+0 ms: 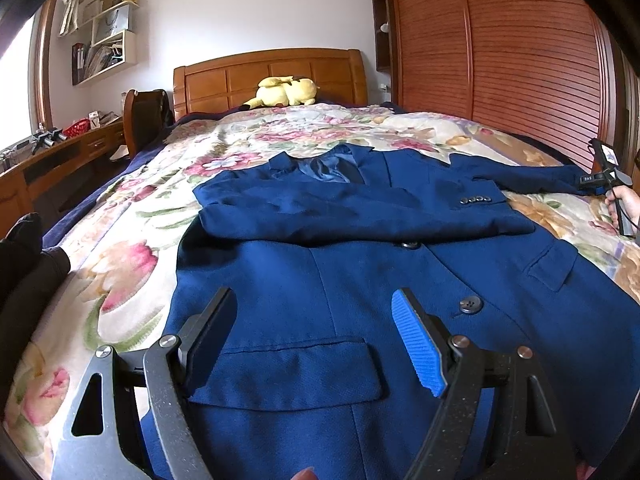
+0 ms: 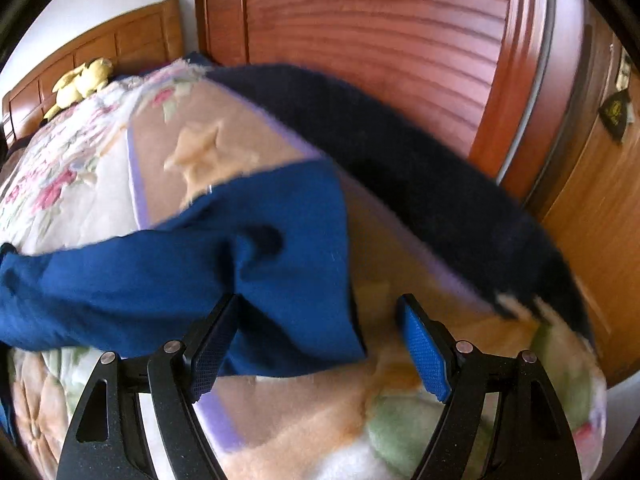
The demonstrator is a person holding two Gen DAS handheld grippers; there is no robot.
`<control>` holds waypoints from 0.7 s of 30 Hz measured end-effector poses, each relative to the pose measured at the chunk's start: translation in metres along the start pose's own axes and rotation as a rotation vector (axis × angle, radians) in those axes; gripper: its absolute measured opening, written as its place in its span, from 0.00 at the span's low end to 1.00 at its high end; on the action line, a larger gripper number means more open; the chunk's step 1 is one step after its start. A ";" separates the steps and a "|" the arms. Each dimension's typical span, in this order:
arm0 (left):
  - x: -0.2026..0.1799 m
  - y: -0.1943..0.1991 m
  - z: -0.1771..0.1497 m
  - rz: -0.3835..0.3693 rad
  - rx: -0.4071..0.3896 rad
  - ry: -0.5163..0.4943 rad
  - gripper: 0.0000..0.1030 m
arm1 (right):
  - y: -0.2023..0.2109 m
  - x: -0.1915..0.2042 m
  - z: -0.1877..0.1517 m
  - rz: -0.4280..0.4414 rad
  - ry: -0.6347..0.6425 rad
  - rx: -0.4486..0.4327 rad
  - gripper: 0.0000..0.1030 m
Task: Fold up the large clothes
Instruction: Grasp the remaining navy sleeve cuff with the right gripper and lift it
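Note:
A dark blue suit jacket lies front up on the bed, collar toward the headboard. One sleeve is folded across the chest, its cuff buttons on the right. The other sleeve stretches out to the right. My left gripper hovers open over the lower front, above a flap pocket. In the right wrist view the outstretched sleeve's cuff end lies between the fingers of my right gripper, which is open; the pads do not press on the cloth.
A floral blanket covers the bed; its dark blue edge runs along a wooden wardrobe. A yellow plush toy rests at the headboard. A desk and chair stand at the left. A hand holds the right gripper.

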State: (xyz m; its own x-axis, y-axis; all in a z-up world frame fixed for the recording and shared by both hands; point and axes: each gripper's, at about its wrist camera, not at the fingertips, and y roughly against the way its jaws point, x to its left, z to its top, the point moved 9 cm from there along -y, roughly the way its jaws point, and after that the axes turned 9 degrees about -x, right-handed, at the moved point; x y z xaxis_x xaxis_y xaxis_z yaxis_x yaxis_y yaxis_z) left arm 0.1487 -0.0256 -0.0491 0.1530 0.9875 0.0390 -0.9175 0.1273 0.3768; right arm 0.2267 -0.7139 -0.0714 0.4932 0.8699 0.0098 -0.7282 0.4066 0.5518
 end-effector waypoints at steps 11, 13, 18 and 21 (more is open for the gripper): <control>-0.001 0.014 0.012 -0.068 -0.026 0.031 0.78 | 0.088 0.064 0.020 0.103 0.203 -0.130 0.07; 0.000 0.018 0.015 -0.082 -0.024 0.033 0.78 | 0.121 0.084 0.029 0.123 0.242 -0.178 0.07; 0.004 0.032 0.021 -0.115 -0.021 0.036 0.78 | 0.203 0.141 0.042 0.196 0.314 -0.279 0.07; 0.013 0.042 0.024 -0.110 -0.035 0.033 0.78 | 0.244 0.182 0.040 0.239 0.376 -0.320 0.06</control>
State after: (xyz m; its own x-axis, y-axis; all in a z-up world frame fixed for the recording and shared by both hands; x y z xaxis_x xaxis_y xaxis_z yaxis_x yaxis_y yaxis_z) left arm 0.1210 -0.0097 -0.0107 0.2415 0.9699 -0.0313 -0.9084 0.2373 0.3442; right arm 0.1580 -0.4681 0.0986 0.1345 0.9644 -0.2275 -0.9363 0.1988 0.2894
